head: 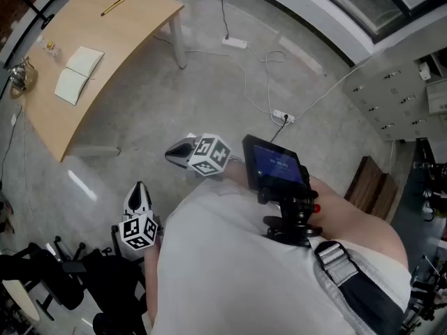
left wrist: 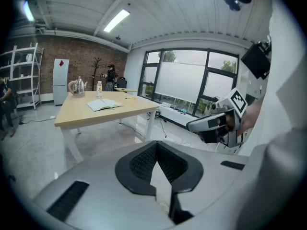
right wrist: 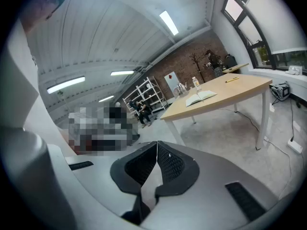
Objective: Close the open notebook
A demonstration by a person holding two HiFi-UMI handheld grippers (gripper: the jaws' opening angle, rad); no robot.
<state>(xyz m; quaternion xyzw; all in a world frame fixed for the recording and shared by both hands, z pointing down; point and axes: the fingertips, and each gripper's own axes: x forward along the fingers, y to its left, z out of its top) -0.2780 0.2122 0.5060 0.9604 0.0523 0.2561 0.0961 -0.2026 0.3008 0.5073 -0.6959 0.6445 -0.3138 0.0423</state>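
Notebook: the notebook [head: 79, 75] lies open, pages up, on the counter [head: 119, 40]. It is towards the end where a kettle [head: 19, 75] stands, and a pen [head: 112, 6] lies towards the far end.
Left claw: the left claw [left wrist: 157, 143] is closed, its tips meeting with nothing between them. It is over the floor, well away from the counter.
Right claw: the right claw [right wrist: 157, 143] is likewise closed and empty, and as far from the counter.
Step in hand: this looks like the approach, as the closing itself has not begun.
Doing it well: the person should probably walk up to the counter's long edge nearest the notebook. One claw needs to part before it reaches the book. That claw can slip a jaw under the outer edge of one half, cover included, and fold it over the spine. The other claw can press the resting half flat so the book does not slide across the counter.
Watch for: the claw may catch only a few loose sheets instead of the whole half, or nudge the kettle at that end of the counter.
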